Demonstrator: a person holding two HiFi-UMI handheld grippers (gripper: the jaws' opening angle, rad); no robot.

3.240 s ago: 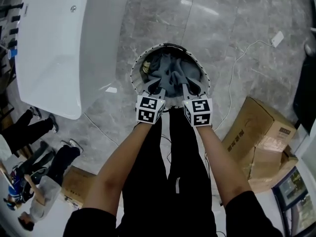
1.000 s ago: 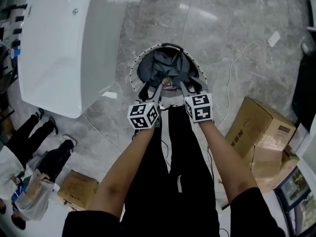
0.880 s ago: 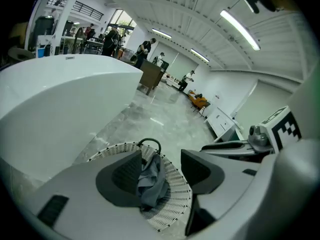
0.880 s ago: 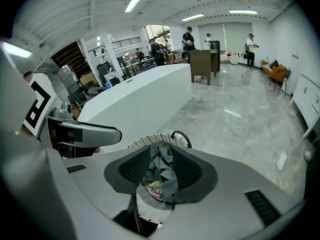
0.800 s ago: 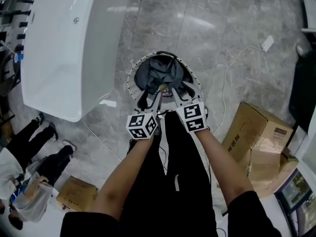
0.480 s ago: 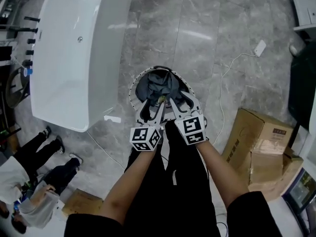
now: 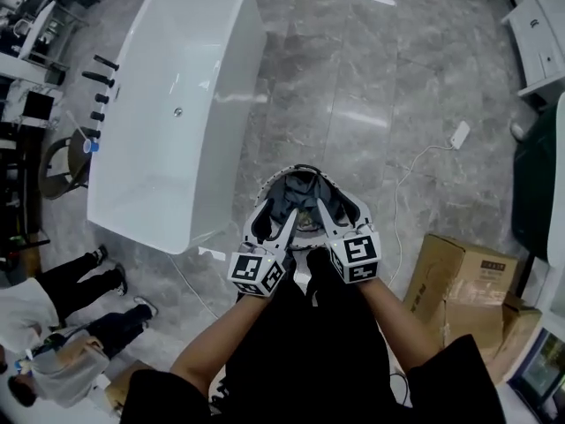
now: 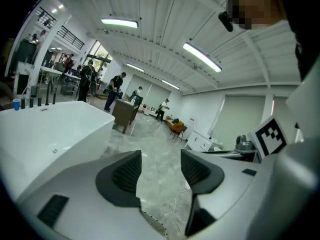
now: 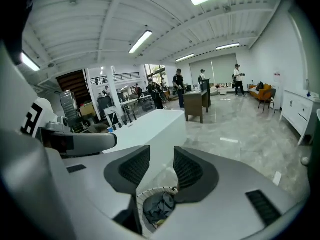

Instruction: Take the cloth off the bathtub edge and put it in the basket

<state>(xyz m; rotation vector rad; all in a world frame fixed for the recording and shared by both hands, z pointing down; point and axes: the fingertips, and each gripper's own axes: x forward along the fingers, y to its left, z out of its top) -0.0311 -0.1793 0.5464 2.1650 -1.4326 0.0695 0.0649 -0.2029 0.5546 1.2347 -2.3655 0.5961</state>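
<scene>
Grey cloth (image 9: 159, 206) in basket (image 9: 152, 191) below right claw (image 9: 161, 160); that and left claw (image 8: 161, 166) gape empty.

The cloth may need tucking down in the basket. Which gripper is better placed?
Probably the right gripper: its open jaws look down on the cloth in the basket, while the left gripper, also open, faces floor.

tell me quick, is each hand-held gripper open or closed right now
Left hand-held gripper: open, holding nothing.
Right hand-held gripper: open, holding nothing.
</scene>
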